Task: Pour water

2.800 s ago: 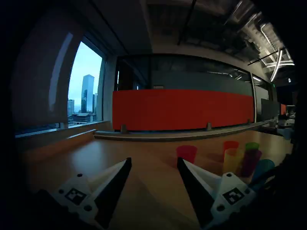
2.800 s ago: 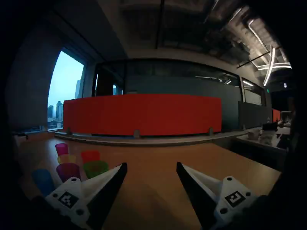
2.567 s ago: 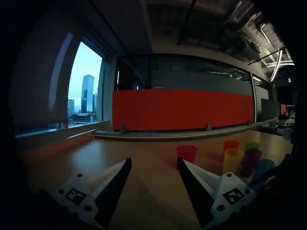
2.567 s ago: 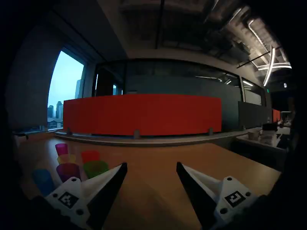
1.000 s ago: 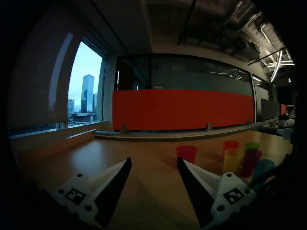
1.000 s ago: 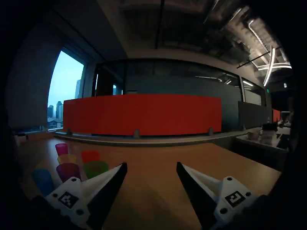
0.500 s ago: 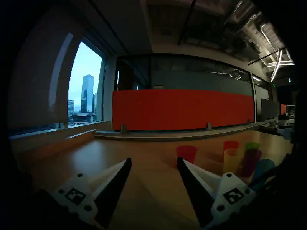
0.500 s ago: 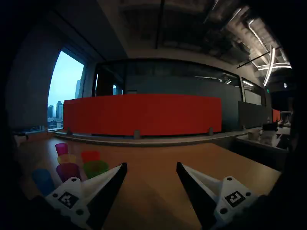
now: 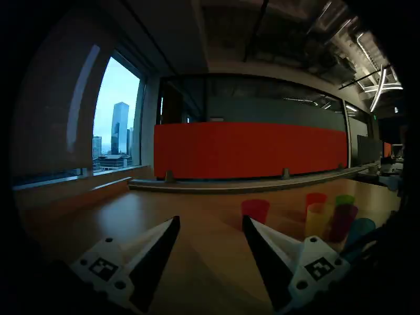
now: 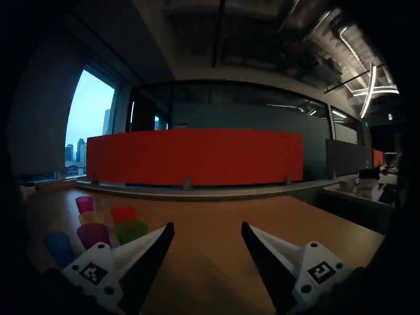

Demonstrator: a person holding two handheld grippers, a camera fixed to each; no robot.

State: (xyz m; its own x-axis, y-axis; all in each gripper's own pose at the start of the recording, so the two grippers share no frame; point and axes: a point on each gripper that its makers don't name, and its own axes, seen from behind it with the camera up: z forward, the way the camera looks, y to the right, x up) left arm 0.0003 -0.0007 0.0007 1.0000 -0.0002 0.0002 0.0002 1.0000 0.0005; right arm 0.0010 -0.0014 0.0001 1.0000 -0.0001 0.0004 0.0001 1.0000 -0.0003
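on the long wooden desk [image 9: 157, 205]: six translucent cups, upright, grouped together
left gripper [image 9: 210, 219]: fingers spread wide, nothing between them, low over the desk
pink plastic cup [image 9: 255, 210]: just past the left gripper's right fingertip, apart from the other five
red plastic cup [image 9: 315, 199], green plastic cup [image 9: 345, 200]: back row
yellow plastic cup [image 9: 317, 219], purple plastic cup [image 9: 343, 221]: side by side in front
blue plastic cup [image 9: 359, 229]: nearest, far right
right gripper [image 10: 207, 226]: fingers spread wide, empty, cups off to its left
contents: cannot tell whether any cup is filled
behind: red partition panel [image 9: 251, 149], tall window [image 9: 116, 128]
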